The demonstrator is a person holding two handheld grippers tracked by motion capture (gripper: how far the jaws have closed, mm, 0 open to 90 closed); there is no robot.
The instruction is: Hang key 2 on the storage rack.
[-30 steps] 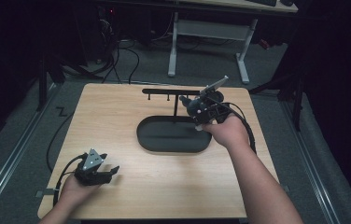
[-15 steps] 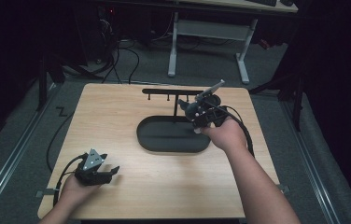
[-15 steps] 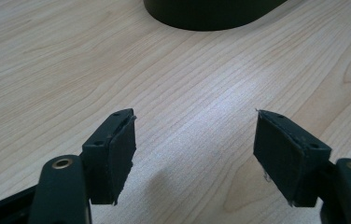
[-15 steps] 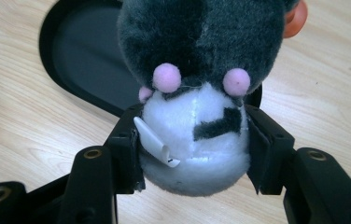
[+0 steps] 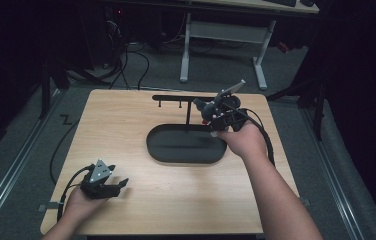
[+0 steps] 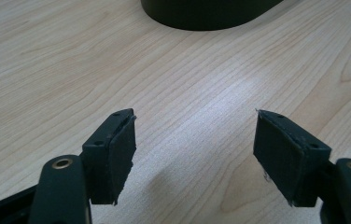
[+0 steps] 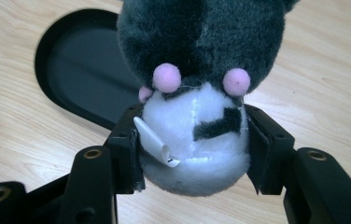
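Observation:
My right gripper (image 7: pixel 190 140) is shut on a grey-and-white plush toy (image 7: pixel 197 70) with small pink bobbles and a white tag; both pads press its white part. In the high view that right gripper (image 5: pixel 211 112) holds the plush toy (image 5: pixel 203 107) in the air above the right end of the black oval tray (image 5: pixel 186 145), beside the post of a black hook stand (image 5: pixel 181 98). Low over the wood at the table's front left, my left gripper (image 5: pixel 118 184) rests in the person's hand, and the left gripper (image 6: pixel 192 144) is open with bare table between its pads.
The wooden table (image 5: pixel 126 125) carries the tray and stand at its middle and back. Cables trail from both grippers. Beyond the far edge stand a white-legged desk (image 5: pixel 221 30) and dark floor with cables.
The right hand with the plush toy has drifted slightly left toward the stand's post. The left hand has stayed where it was.

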